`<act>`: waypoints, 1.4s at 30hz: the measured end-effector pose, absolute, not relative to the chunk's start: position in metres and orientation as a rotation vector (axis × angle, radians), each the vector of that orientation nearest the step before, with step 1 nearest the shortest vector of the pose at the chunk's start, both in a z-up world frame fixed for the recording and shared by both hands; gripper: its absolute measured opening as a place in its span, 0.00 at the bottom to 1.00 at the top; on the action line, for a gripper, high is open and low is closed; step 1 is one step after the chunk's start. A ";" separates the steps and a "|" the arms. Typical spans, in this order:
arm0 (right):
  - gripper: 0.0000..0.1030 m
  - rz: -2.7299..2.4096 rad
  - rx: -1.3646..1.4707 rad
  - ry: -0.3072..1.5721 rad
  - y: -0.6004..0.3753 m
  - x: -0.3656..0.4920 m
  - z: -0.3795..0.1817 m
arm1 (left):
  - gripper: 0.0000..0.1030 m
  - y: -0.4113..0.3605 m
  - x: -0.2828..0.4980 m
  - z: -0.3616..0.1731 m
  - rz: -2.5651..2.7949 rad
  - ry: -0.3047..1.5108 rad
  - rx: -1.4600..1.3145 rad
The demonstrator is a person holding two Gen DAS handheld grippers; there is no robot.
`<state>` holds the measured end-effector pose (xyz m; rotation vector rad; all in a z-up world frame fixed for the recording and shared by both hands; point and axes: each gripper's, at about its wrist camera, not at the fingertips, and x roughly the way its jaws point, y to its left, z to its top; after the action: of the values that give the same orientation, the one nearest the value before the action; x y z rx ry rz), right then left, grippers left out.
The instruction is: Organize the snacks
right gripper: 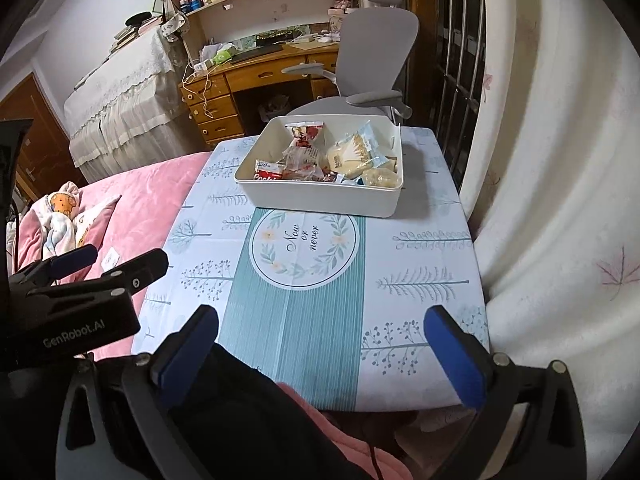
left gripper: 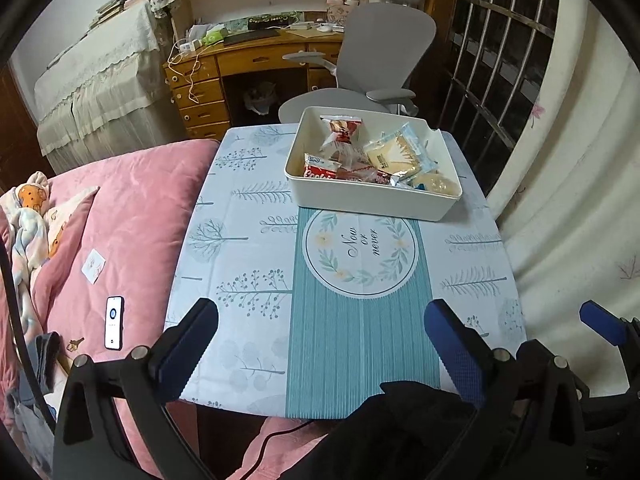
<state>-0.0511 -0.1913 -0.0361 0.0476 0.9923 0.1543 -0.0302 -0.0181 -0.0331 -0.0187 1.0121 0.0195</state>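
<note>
A cream plastic bin (left gripper: 372,200) stands at the far side of the small table, also in the right wrist view (right gripper: 320,200). Several wrapped snacks lie inside: a red cookie pack (left gripper: 320,168), a red-and-white candy-style packet (left gripper: 340,130) and a pale sandwich biscuit pack (left gripper: 394,154). My left gripper (left gripper: 320,340) is open and empty over the table's near edge. My right gripper (right gripper: 320,344) is open and empty, beside the left one and near the same edge. Both are well short of the bin.
The table wears a tree-print cloth with a teal runner (left gripper: 360,320). A pink bed (left gripper: 132,220) with a phone (left gripper: 114,322) lies to the left. A grey chair (left gripper: 380,56) and a wooden desk (left gripper: 240,64) stand behind. A curtain (right gripper: 560,200) hangs to the right.
</note>
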 end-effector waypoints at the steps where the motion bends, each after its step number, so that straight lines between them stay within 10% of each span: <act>1: 1.00 0.154 0.050 0.994 -0.191 -0.052 -0.037 | 0.99 -0.019 -0.031 -0.033 0.016 1.012 -0.016; 42: 1.00 0.122 0.099 1.034 -0.230 -0.017 -0.045 | 0.99 -0.052 0.002 -0.033 -0.023 1.002 0.035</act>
<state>-0.0167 -0.2297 -0.0449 0.0986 1.0339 0.1223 0.0017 -0.0523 -0.0333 0.0347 1.0021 -0.0230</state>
